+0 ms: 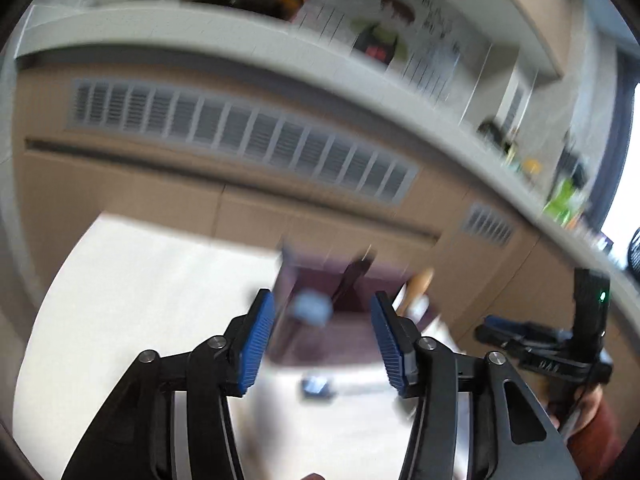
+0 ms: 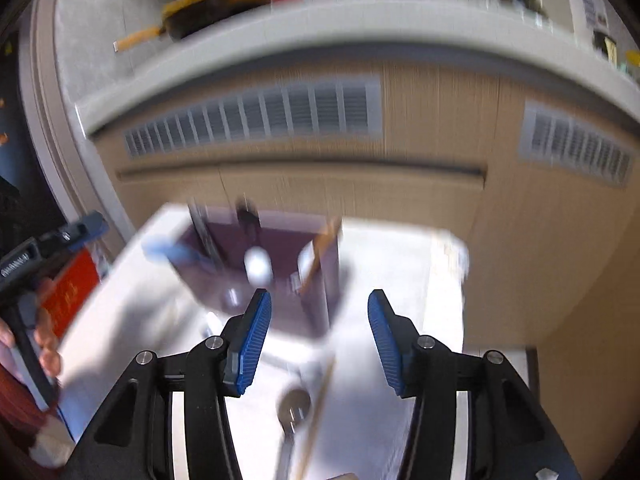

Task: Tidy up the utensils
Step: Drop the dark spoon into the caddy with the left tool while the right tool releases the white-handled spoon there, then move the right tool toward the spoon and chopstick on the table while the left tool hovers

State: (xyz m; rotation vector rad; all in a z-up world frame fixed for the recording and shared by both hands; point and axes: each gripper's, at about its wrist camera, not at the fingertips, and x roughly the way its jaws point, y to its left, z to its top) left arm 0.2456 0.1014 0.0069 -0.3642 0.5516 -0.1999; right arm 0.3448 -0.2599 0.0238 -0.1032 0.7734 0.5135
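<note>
Setting: white table (image 2: 400, 264) lying before beige cabinets (image 2: 432, 200).
Utensils: spoon (image 2: 294, 404) lying loose near dark organizer tray (image 2: 280, 308).
Left gripper (image 1: 322, 340): standing wide, carrying nothing.
Right gripper (image 2: 316, 338): gaping empty.
Handling: straddling the spoon's handle squarely is advisable.

Heavy motion blur is smearing both fisheye views; only the blue gripper pads (image 1: 260, 344) are staying sharp. Daylight is flooding in from the window (image 1: 624, 184), overexposing the white table (image 2: 384, 264). Edges are bowing and vignetting.
</note>
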